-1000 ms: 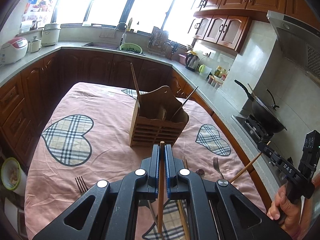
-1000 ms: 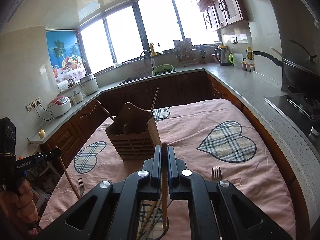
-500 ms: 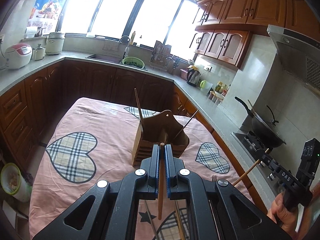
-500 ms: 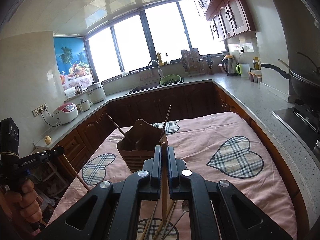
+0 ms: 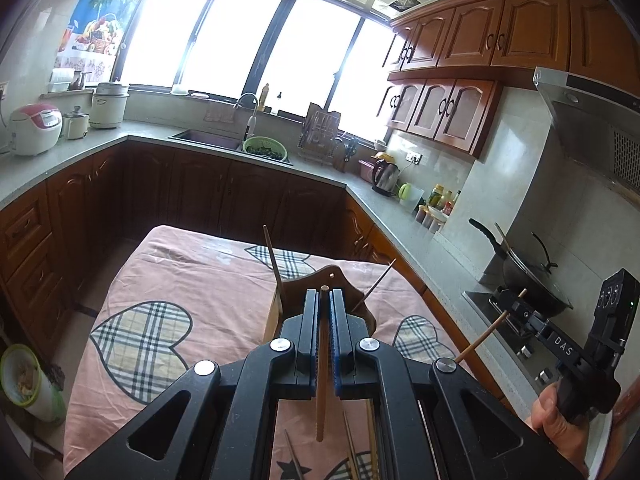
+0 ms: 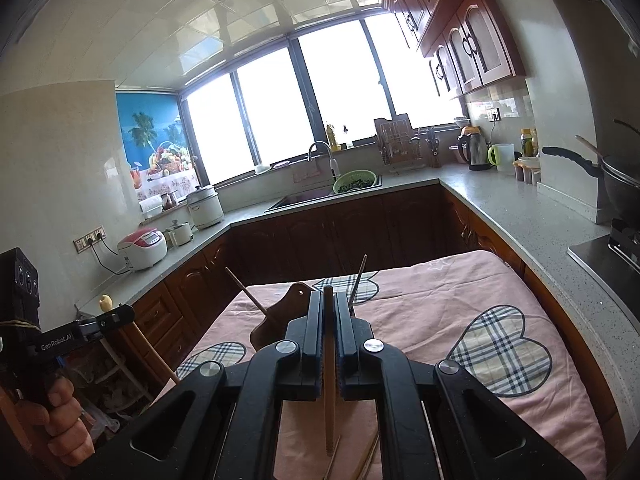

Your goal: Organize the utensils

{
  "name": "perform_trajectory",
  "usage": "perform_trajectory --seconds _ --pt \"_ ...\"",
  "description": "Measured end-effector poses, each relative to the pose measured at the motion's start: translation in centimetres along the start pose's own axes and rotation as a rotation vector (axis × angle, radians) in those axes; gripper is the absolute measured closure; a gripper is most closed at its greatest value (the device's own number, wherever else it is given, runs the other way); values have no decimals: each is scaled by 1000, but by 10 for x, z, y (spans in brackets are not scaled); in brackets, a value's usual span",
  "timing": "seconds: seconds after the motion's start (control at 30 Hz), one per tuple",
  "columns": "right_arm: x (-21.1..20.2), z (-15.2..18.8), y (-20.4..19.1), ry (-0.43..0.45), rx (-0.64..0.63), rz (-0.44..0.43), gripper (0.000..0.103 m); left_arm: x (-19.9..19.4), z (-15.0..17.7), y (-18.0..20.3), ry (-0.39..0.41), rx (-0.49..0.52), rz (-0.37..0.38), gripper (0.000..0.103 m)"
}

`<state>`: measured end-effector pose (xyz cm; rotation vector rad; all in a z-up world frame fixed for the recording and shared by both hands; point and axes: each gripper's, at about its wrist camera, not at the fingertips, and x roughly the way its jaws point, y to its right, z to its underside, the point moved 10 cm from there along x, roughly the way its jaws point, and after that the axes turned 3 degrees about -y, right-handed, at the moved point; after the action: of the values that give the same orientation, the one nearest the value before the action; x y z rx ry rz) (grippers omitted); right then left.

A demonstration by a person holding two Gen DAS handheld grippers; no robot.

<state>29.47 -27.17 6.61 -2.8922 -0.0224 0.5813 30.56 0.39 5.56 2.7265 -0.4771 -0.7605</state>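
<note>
L gripper [image 5: 325, 300] pinches chopstick [image 5: 321, 380] | R gripper [image 6: 329, 304] pinches 2nd chopstick [image 6: 329, 392] | both up over wood holder [image 5: 352, 304] on pink worktop [image 5: 180, 280].

Pink tablecloth [image 5: 208, 280] is showing off beige-and-navy plaid hearts [image 5: 144, 344], and the chopstick holder [image 6: 280, 320] is looking warm brown. Both black grippers, left gripper [image 5: 325, 320] and right gripper [image 6: 329, 320], are gripping tan wooden chopsticks; cabinets [image 5: 472, 40] are glowing reddish-brown.

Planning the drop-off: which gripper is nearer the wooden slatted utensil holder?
Neither clearly: left gripper and right gripper, each clamping a chopstick, both hang just before the wooden slatted utensil holder.
</note>
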Motion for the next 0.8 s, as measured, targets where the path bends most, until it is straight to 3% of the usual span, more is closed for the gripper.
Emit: perform_trajectory --seconds 0.6,0.8 --pt "47 -88 -16 136 -6 -27 99 45 -74 -7 159 54 -57 100" --pt "77 -92 -7 125 2 -14 99 82 -76 -16 171 29 -80 100"
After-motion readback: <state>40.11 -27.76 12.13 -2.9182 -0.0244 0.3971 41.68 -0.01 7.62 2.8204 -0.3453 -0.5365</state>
